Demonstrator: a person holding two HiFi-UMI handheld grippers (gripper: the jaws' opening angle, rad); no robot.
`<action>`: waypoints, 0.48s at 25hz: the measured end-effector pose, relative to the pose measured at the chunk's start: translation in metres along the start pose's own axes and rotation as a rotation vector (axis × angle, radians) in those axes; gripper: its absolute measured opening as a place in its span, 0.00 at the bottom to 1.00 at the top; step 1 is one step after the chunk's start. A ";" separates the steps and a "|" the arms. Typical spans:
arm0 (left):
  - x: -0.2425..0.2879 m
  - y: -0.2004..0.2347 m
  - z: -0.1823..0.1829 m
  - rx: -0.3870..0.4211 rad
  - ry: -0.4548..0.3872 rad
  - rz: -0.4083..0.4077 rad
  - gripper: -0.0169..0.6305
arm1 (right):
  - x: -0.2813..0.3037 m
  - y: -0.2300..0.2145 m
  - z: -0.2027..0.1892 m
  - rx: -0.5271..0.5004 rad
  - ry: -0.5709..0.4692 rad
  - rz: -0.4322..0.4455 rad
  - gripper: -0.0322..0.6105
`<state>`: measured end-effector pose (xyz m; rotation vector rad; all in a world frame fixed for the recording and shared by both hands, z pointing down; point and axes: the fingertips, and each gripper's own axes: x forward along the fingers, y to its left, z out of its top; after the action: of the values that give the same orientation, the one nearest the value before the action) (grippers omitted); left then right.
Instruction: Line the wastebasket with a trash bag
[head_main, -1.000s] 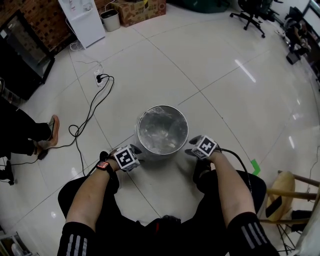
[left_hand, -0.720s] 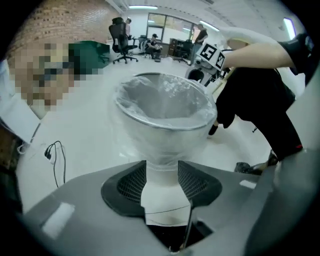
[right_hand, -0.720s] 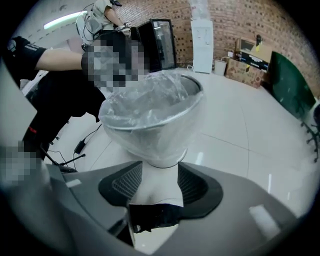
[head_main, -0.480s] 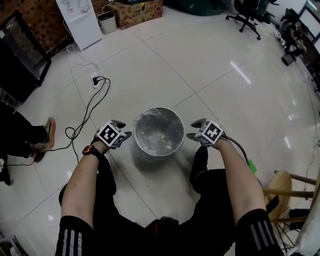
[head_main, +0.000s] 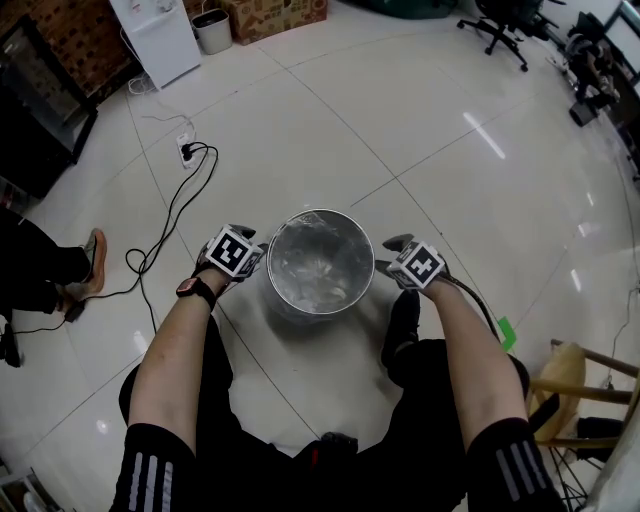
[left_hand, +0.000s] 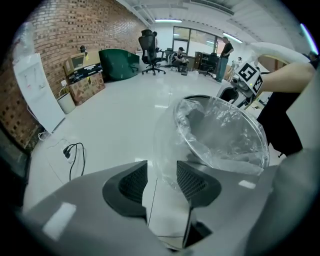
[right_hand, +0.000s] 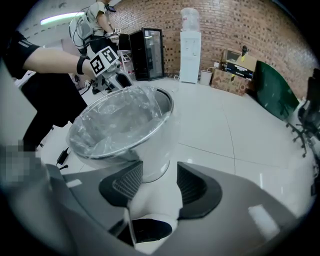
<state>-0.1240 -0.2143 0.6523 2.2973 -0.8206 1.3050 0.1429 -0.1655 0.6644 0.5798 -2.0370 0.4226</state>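
- Since the trash bag (head_main: 318, 268) already sits inside the wastebasket (head_main: 320, 212), which stands just ahead of my knees between my two tools, I judge the step in hand to be drawing the loose overhang (left_hand: 165, 142) down around the rim.
- My left tool (head_main: 256, 262) is at the basket's left side. Its jaws stand a narrow gap apart, and the clear film hangs between them, not pinched as far as I can see.
- My right tool (head_main: 388, 256) is at the basket's right side, jaws likewise apart. The lowest fold of the overhang reaches just to their tips, and nothing is clamped.
- To do this well, I want each tool to close on film alone, a little below the rim. Catching the metal in the bite would likely tip or drag the basket.
- I should pull down and slightly outward on both sides together. A one-sided tug could strip the bag off the opposite edge or make the light basket slide.
- Film this thin looks slippery and easy to tear, so short, gentle pulls suit it better than one long haul.
- Afterwards the near and far edges need the same treatment. From these views I cannot tell how far the film comes down there.
- Inside, the bag looks crumpled, so leaving some slack should keep the rim fold from springing back.
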 end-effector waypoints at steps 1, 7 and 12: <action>0.002 0.003 0.002 -0.008 -0.007 0.001 0.30 | 0.004 -0.002 0.000 0.003 -0.001 -0.005 0.40; 0.014 0.010 0.008 -0.022 -0.020 0.012 0.29 | 0.013 -0.011 -0.003 0.058 0.008 -0.024 0.37; 0.020 0.010 0.011 -0.017 -0.019 0.034 0.29 | 0.017 -0.011 -0.009 0.055 0.026 -0.029 0.36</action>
<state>-0.1154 -0.2337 0.6644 2.2959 -0.8767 1.2872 0.1477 -0.1744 0.6846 0.6339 -1.9947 0.4678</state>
